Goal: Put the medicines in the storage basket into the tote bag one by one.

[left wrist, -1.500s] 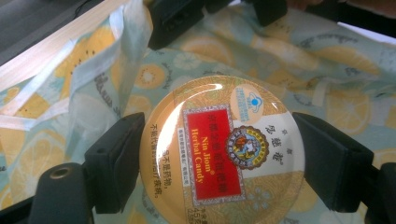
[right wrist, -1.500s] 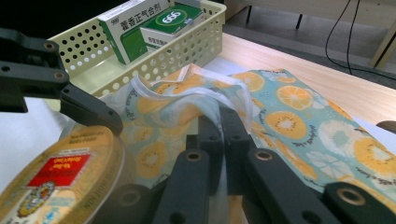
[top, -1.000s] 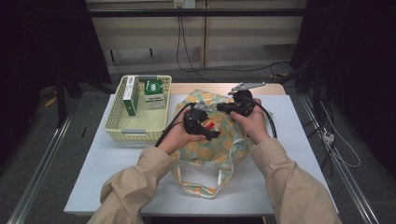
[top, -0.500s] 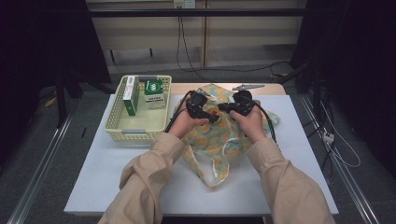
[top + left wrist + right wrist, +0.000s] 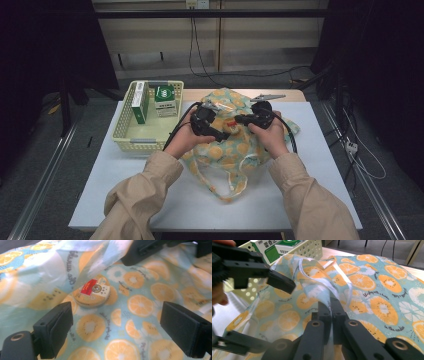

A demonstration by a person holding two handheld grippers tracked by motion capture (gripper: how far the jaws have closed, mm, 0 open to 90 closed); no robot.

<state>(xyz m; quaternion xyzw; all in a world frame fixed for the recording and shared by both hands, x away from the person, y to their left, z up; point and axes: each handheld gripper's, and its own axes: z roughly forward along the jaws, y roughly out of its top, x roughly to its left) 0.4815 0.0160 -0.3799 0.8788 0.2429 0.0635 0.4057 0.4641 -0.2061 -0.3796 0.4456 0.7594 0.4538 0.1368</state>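
Note:
A light blue cloth bag [image 5: 235, 150] printed with orange and kiwi slices lies on the white table [image 5: 125, 185]. My right gripper [image 5: 331, 307] is shut on a fold of the bag's rim beside its white handle strap [image 5: 342, 275], holding the mouth up. My left gripper [image 5: 117, 315] is open at the bag's mouth. Its jaws have just been opening, and there is nothing between them. Beyond them, on the bag's cloth, lies a round flat tin [image 5: 92, 293] with a red label. In the high view the left gripper [image 5: 220, 134] and right gripper [image 5: 239, 119] face each other over the bag.
A cream perforated basket [image 5: 125, 135] stands left of the bag with two green and white boxes [image 5: 165, 100] upright at its far end. A tan board edge [image 5: 295, 94] runs behind the bag. Cables trail from both grippers.
The bag's mouth has been lifted and bunched higher between the hands. My left gripper has moved away from the person and then back a little, with its jaws wider apart. The right gripper has stayed put.

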